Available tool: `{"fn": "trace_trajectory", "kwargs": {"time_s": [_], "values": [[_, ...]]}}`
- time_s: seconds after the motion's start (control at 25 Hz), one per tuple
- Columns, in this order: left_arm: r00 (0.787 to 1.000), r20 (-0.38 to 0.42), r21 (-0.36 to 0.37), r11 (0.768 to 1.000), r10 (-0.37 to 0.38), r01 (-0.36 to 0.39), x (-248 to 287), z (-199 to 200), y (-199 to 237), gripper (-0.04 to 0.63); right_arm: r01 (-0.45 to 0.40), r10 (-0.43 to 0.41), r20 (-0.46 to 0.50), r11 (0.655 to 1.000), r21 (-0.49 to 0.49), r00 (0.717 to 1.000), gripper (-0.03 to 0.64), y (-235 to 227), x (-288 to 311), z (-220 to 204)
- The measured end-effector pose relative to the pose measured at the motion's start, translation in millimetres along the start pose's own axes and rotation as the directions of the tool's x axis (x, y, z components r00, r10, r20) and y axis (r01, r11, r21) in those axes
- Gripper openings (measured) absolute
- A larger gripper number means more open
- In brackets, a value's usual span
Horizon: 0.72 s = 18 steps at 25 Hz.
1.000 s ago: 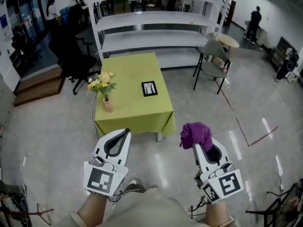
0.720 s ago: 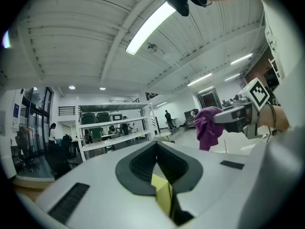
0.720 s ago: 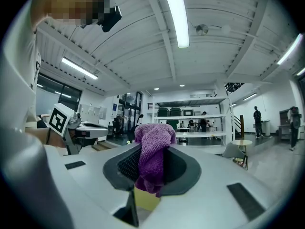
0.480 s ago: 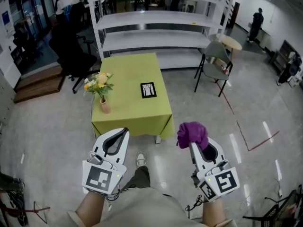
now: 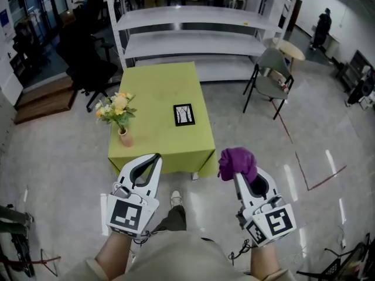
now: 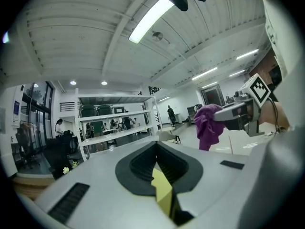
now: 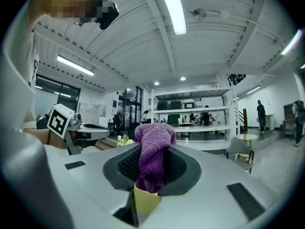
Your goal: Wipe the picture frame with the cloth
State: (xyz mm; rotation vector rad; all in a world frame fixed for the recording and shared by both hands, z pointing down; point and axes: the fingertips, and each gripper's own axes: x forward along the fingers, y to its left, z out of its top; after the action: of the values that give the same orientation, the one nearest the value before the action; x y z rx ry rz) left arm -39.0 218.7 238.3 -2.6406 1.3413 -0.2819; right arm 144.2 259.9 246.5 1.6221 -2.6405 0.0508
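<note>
The table (image 5: 155, 92) stands at 12 o'clock from the person, with the picture frame (image 5: 184, 113) lying flat on it at 3 o'clock from its middle and the flower vase (image 5: 123, 137) by its 8 o'clock corner. Behind the table is the shelving unit (image 5: 193, 25), with a folding chair (image 5: 270, 78) at its 2 o'clock and an office chair (image 5: 85, 63) at its 10 o'clock. The cloth (image 5: 237, 160) sits in the right gripper (image 5: 238, 172), at 3 o'clock from the left gripper (image 5: 153, 158), both before the table's near edge.

Two grippers: one left gripper (image 5: 154, 158), one right gripper (image 5: 241, 179); one purple cloth (image 5: 237, 161). One green table (image 5: 158, 86), one picture frame (image 5: 184, 113), one vase (image 5: 124, 137) with flowers. Two chairs, namely one grey chair (image 5: 270, 78) and one black office chair (image 5: 88, 69), plus one white shelf rack (image 5: 193, 22) and one small round table (image 5: 291, 48).
</note>
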Motion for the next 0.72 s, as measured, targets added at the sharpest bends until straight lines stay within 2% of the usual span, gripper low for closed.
{"fn": "trace_trajectory", "kwargs": {"time_s": [0.24,0.72], "values": [[0.999,-0.049,-0.013,1.000,-0.015,0.015,51,-19,41,0.008,-0.004,0.004,-0.027,1.000,0.012,1.000,0.081,-25,66,2],[0.997,-0.038,-0.044,0.997,-0.060,0.058,175,-28,148,0.008,0.018,-0.019,-0.079,1.000,-0.006,0.997,0.081,-81,228,15]]}}
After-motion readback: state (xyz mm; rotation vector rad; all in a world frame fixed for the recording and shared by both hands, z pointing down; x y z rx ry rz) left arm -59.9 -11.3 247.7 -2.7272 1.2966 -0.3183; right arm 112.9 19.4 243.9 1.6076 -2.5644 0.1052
